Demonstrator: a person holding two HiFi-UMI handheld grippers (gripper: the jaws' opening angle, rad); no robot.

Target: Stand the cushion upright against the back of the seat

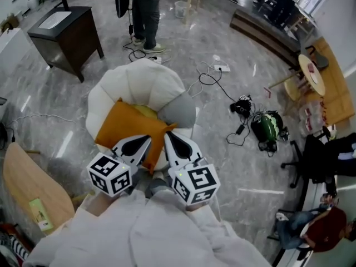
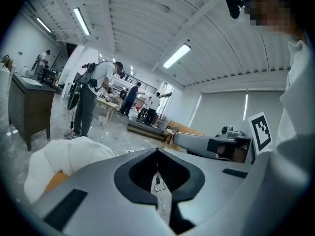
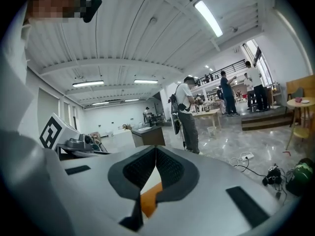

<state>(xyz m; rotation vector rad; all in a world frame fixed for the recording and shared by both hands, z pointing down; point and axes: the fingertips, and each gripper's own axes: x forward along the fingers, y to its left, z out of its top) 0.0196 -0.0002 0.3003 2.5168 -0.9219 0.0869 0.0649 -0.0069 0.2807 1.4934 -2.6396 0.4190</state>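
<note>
cushion: orange cushion lies flat and skewed on the pale seat, spanning from the seat's left edge towards its front edge. One corner points at the front edge. Not yet upright.
behind cushion: a yellowish thing and a grey pad sit between the cushion and the back of the seat.
risk 1: both grippers are pressed together, so as they stand they can only push. A push on the near corner would likely slide the cushion sideways off the seat's left edge instead of tipping it up.
risk 2: the yellowish thing may block the cushion's foot, so that it leans crooked or flops forward again.
risk 3: the cushion looks soft. A pinch on one corner alone would probably fold it.
cushion vs grippers: the cushion's near corner lies just under and ahead of both gripper tips, at the seat's front edge. Whether either tip touches it I cannot tell.
left gripper: jaws meet at the tip, nothing between them; in its own view an orange sliver shows low left.
right gripper: jaws closed, empty as far as I can see; orange cushion shows below through the gap.
floor: cables trail to the right of the seat.
</note>
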